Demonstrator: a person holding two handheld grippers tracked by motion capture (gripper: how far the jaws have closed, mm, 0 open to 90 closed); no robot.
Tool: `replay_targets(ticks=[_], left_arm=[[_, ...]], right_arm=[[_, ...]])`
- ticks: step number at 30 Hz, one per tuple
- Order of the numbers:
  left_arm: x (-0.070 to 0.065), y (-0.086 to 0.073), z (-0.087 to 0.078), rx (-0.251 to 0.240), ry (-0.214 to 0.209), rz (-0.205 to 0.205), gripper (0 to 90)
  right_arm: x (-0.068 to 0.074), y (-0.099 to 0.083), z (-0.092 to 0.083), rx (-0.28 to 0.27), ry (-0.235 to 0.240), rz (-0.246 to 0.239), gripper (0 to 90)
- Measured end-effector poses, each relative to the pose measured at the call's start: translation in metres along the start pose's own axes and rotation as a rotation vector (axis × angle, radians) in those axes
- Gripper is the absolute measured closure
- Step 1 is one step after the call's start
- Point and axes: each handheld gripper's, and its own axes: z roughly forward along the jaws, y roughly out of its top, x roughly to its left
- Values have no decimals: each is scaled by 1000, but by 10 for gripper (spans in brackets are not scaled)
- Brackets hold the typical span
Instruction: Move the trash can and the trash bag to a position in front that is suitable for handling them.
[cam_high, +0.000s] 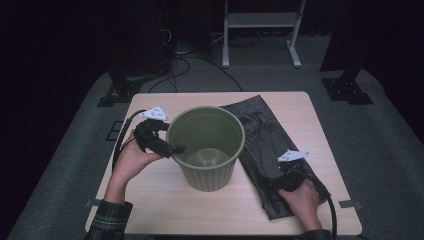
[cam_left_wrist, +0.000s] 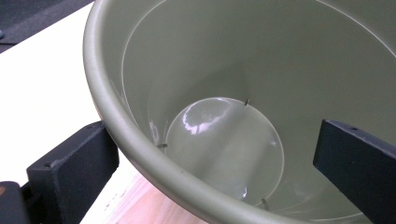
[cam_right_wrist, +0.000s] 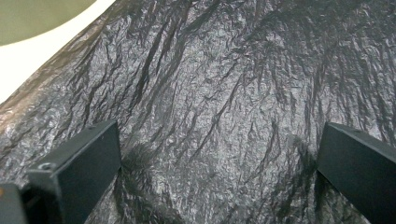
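Both tongs are mine, one in each hand, over a pale wooden table (cam_high: 150, 200). Left tongs (cam_high: 172, 148) straddle the near-left rim of a green bin (cam_high: 206, 148): one jaw outside the wall, one inside, spread wide with the rim between them and not yet pinched. In the left gripper view the bin (cam_left_wrist: 224, 93) is empty, its round floor shiny. The bin stands upright near the middle of the table.

Right tongs (cam_high: 280, 181) rest low on a crinkled black bag (cam_high: 260, 135) that lies flat to the right of the bin, one edge tucked against its base. In the right gripper view the jaws stand wide apart over the bag (cam_right_wrist: 219, 107), holding nothing.

My judgement: the work is lining the bin with the bag. To do this step well, I should press the left jaws onto the rim so the bin cannot slide or tip. With the right, I should gather a raised wrinkle near an edge; thin film lying flat slips away from the jaws.
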Motion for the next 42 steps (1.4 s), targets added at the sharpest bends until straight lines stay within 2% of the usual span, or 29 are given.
replay_targets(ticks=[3,12,24,33,42], left_arm=[[-8,4,6,11,-9,21,0],[-21,9,13,16,-30,44,0],[-19,13,12,0,-17,38,0],[-15,18,-4,-45,14,33,0],[-18,11,-27,-83,42,22,0]], right_arm=[[0,0,0,0,0,0,0],[0,0,0,0,0,0,0],[0,0,0,0,0,0,0],[2,0,0,1,-11,11,0],[2,0,0,0,-15,15,0]])
